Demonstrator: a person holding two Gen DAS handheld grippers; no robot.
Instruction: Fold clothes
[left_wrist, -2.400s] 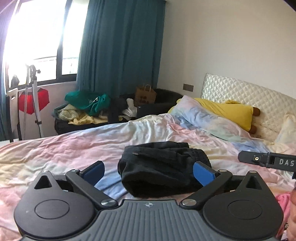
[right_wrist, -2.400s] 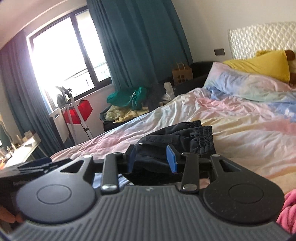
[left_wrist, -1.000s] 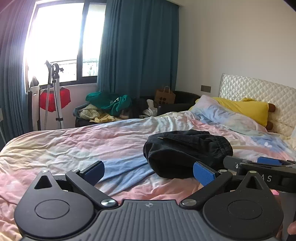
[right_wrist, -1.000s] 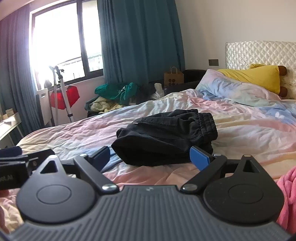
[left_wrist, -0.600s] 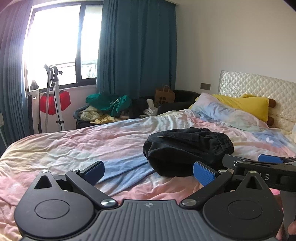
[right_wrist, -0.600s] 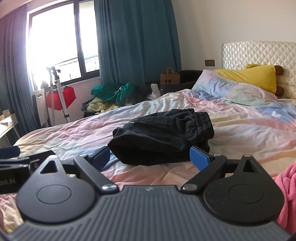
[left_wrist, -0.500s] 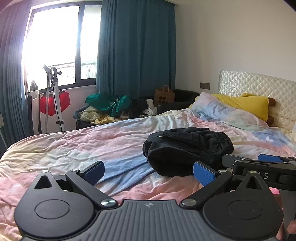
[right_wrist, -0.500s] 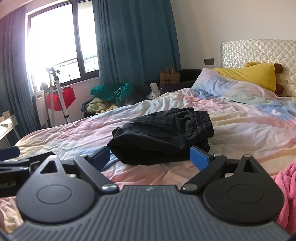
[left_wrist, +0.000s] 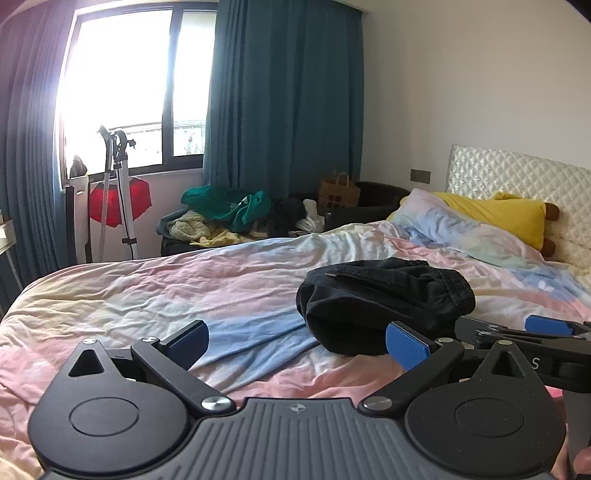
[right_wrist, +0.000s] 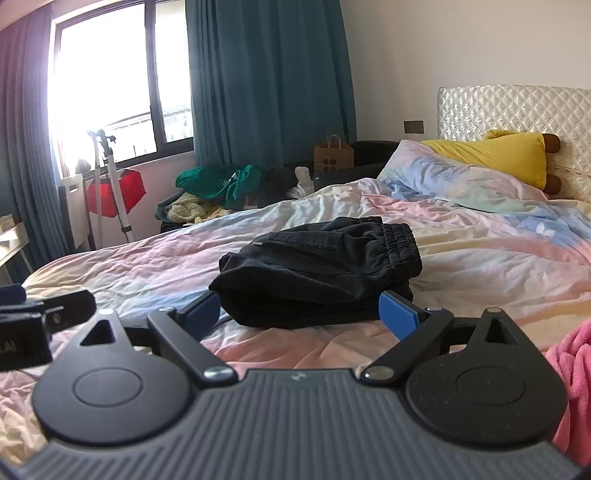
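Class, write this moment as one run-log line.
left claw: open, empty | right claw: open, empty | black shorts: folded on bed | pink cloth: beside right claw

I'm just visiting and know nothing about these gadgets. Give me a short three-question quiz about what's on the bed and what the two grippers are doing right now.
1. True or false: the left gripper is clamped on the black shorts.
2. What colour is the garment at the right edge of the right wrist view? A pink, B green, C white.
3. Fill in: the black shorts lie folded on the ____.

Key:
1. False; both it and the right gripper are open and empty.
2. A, the pink garment.
3. The bed, on its pastel cover.
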